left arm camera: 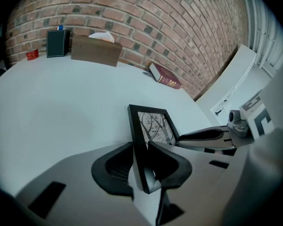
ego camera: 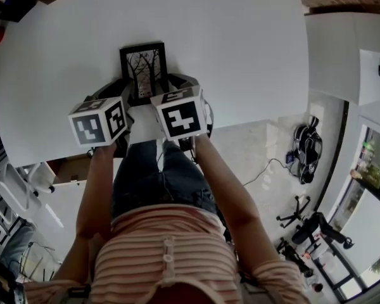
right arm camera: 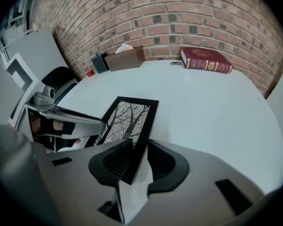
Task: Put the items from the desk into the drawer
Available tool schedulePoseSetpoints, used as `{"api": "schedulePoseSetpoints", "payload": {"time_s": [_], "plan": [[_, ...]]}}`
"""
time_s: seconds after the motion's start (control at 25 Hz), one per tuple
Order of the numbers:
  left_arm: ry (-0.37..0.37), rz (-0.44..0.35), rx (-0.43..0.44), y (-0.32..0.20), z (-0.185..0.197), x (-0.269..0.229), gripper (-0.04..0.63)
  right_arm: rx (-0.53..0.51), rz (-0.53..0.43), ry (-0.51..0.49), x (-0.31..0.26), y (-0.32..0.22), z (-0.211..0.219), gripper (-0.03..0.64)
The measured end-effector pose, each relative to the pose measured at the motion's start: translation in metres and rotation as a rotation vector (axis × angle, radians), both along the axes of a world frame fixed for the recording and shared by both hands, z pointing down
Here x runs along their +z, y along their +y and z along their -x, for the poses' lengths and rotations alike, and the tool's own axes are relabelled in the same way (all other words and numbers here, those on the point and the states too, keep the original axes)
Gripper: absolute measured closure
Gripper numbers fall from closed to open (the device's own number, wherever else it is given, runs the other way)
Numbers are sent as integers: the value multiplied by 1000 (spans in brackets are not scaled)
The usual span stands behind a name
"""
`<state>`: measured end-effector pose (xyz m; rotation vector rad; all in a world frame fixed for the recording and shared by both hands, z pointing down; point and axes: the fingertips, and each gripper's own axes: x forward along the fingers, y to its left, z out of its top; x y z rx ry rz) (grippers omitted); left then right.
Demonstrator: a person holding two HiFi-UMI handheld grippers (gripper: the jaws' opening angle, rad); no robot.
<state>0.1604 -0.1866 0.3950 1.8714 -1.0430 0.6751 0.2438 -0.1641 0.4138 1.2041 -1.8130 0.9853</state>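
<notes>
The left gripper (left arm camera: 140,150) and right gripper (right arm camera: 138,146) each have fingers clamped on a near side edge of the black-framed rectangular tree picture (ego camera: 142,68). Its long axis points away across the white bench (ego camera: 240,56).

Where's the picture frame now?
In the head view's middle, by the near edge of the white desk, the picture frame is held between the left claw and right claw.

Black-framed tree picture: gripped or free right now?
Gripped at both sides: the left gripper clamps the black-framed tree picture by its left edge, the right gripper by its right edge.
</notes>
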Motion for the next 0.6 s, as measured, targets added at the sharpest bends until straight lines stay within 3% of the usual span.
{"api": "schedulePoseSetpoints", "payload": {"time_s": [0.6], "plan": [[29, 22, -22, 5, 5, 15, 511, 29, -9, -46, 0, -3, 1, 523]]}}
